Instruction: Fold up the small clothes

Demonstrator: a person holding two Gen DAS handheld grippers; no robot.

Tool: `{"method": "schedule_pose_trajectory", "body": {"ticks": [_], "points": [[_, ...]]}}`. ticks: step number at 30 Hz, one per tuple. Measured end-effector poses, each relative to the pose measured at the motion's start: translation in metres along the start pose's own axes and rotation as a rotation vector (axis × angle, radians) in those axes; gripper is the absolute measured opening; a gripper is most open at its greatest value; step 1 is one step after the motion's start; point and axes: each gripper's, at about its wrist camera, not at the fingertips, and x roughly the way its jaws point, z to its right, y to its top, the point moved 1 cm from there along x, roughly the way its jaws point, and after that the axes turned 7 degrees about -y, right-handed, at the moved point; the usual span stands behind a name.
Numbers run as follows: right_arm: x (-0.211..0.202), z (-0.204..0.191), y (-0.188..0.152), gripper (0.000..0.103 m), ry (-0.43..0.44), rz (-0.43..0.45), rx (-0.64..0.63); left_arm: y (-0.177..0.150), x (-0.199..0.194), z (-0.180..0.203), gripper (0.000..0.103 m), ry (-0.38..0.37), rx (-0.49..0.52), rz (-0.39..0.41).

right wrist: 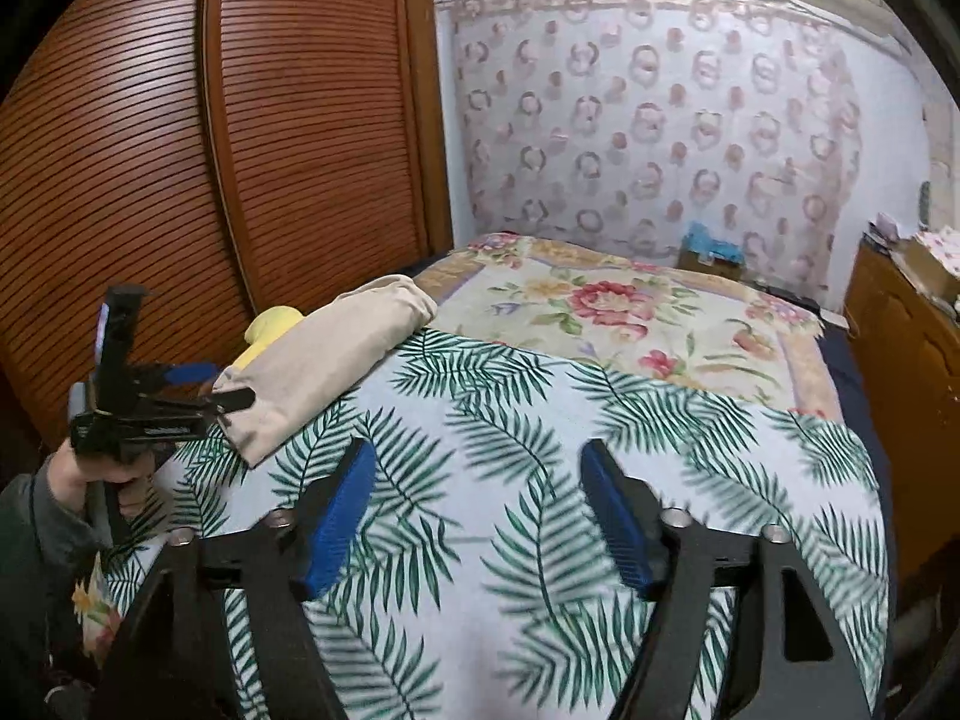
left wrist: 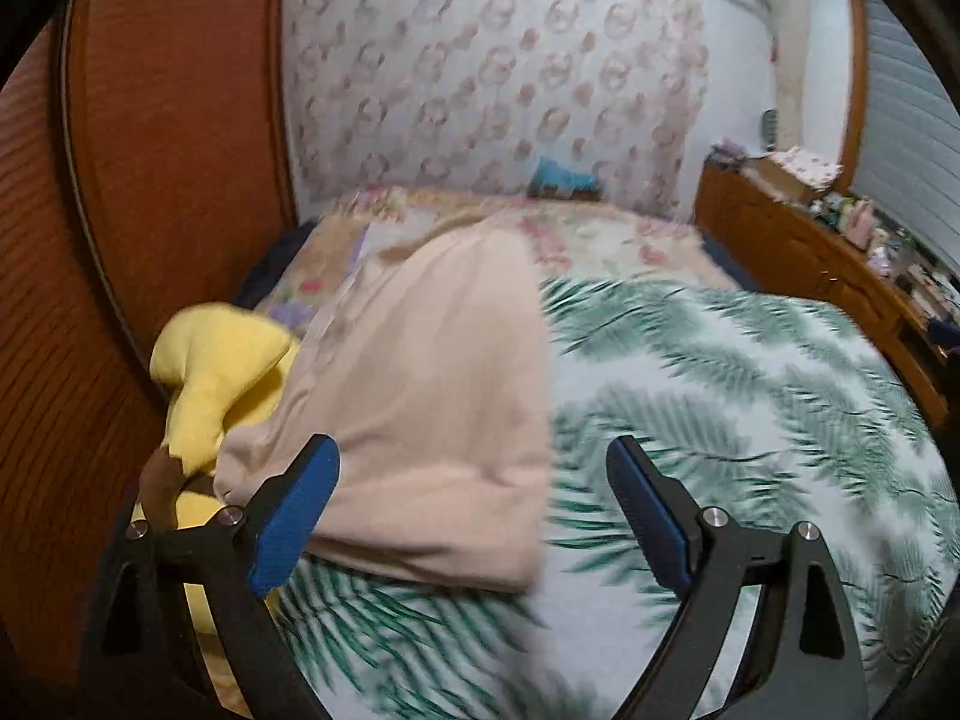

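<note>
**Folded beige garment at the bed's left edge, both tools open and empty**

The folded beige cotton garment lies on the white bedspread printed with green palm leaves, along the bed's left side next to the brown slatted wooden wardrobe doors. Its far end reaches onto the cream floral quilt with red roses that covers the head of the bed. Touching its left flank, between it and the wardrobe, sits a soft yellow plush item, partly hidden under the garment's edge.

The left tool has its blue-padded fingers spread wide and grips nothing. Its left pad overlaps the near corner of the garment in this view; whether it touches the cloth cannot be told. The wrist view is blurred. From the right wrist, the left tool shows at the garment's near end, held in the person's hand.

The right tool is likewise wide open and empty, over bare palm-leaf bedspread, well apart from the garment.

A wooden dresser stands at the bed's right side, its top crowded with small items too blurred to identify.
</note>
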Motion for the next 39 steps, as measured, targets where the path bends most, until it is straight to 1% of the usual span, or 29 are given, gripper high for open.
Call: {"method": "schedule_pose_trajectory", "body": {"ticks": [3,7,10,13,16,18,21,24,27,39], "points": [[-0.02,-0.001,-0.01,0.079,-0.024,0.016,0.011,0.001,-0.021,0.03,0.092,-0.013,0.05,0.038],[-0.049,-0.006,-0.019,0.08,-0.083,0.05,0.036,-0.001,-0.05,0.068,0.092,-0.069,0.09,0.084],[-0.073,-0.007,-0.027,0.08,-0.126,0.079,0.062,0.0,-0.069,0.089,0.092,-0.073,0.109,0.116],[-0.099,-0.009,-0.032,0.08,-0.168,0.116,0.084,0.001,-0.091,0.111,0.093,-0.097,0.124,0.155],[-0.127,-0.009,-0.037,0.08,-0.186,0.155,0.109,0.003,-0.108,0.127,0.093,-0.111,0.127,0.179],[-0.143,-0.007,-0.04,0.08,-0.202,0.179,0.121,0.002,-0.117,0.137,0.093,-0.11,0.137,0.195],[-0.158,-0.006,-0.044,0.08,-0.216,0.199,0.133,0.002,-0.128,0.149,0.093,-0.089,0.155,0.218],[-0.161,-0.007,-0.049,0.08,-0.232,0.202,0.136,0.001,-0.136,0.154,0.093,-0.093,0.148,0.232],[-0.164,-0.015,-0.06,0.08,-0.245,0.206,0.136,-0.001,-0.14,0.156,0.093,-0.123,0.15,0.231],[-0.159,-0.017,-0.053,0.08,-0.252,0.193,0.143,-0.002,-0.143,0.162,0.093,-0.114,0.151,0.243]]}}
